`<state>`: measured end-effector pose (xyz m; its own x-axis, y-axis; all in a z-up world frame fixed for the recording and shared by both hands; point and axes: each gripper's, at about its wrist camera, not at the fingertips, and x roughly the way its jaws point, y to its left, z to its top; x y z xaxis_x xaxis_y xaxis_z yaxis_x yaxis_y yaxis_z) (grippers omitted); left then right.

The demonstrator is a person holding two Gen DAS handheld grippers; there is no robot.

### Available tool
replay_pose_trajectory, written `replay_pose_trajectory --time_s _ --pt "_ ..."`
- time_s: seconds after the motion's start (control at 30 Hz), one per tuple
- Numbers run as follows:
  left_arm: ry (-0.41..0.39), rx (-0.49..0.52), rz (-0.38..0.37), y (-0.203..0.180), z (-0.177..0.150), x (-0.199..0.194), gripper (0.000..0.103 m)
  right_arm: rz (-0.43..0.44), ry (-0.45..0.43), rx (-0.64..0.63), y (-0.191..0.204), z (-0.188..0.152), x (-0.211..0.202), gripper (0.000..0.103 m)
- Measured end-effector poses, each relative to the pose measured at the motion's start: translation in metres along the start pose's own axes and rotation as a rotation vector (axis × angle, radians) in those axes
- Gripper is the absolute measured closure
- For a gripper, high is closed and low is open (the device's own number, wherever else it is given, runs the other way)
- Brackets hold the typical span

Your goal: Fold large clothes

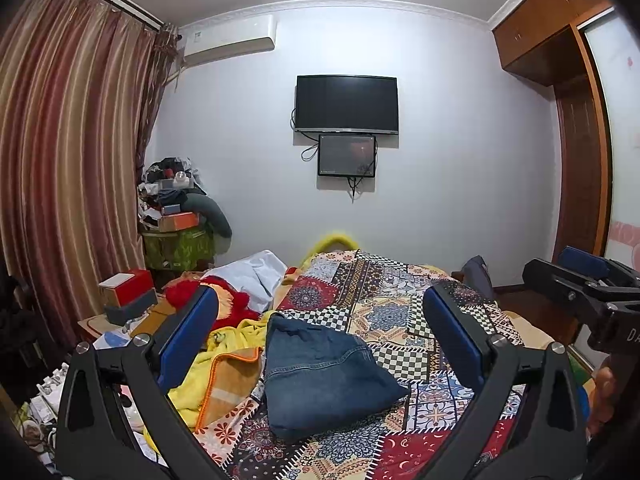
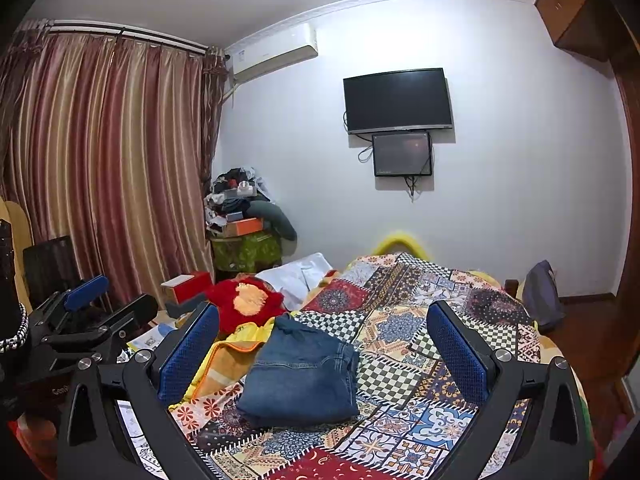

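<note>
Left gripper (image 1: 320, 340): jaws wide apart, nothing between them, held above the bed, aimed at the jeans.
Right gripper (image 2: 322, 346): jaws also wide apart, empty, above the bed; seen at the right edge of the left view too.
Jeans (image 1: 320, 376): blue denim, folded into a compact bundle, lying on the quilt in front of both grippers, touching neither.
Quilt (image 1: 400, 312): patchwork of many colours, covers the bed, jeans on its near left part.
Yellow blanket (image 1: 224, 368): crumpled with orange trim, just left of the jeans, edge touching them.
Red garment (image 2: 244, 304): beyond the blanket, near a white cloth (image 2: 300, 276).
Wall: TV (image 1: 346, 104) with a smaller screen (image 1: 347, 156) below it.
Left side: striped curtain (image 1: 72, 152), cluttered pile in the corner.
</note>
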<state>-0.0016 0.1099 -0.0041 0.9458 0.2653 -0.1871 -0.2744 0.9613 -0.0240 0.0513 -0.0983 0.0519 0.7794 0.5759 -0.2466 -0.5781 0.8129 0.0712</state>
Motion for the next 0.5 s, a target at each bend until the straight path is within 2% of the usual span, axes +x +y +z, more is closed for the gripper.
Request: replay_pose_trajectory --time_s 0.5 --pt "0.005 0.008 -0.026 -0.0009 -0.0009 0.0 0.0 -0.001 0.003 0.0 0.0 0.0005 -0.0004 0.0"
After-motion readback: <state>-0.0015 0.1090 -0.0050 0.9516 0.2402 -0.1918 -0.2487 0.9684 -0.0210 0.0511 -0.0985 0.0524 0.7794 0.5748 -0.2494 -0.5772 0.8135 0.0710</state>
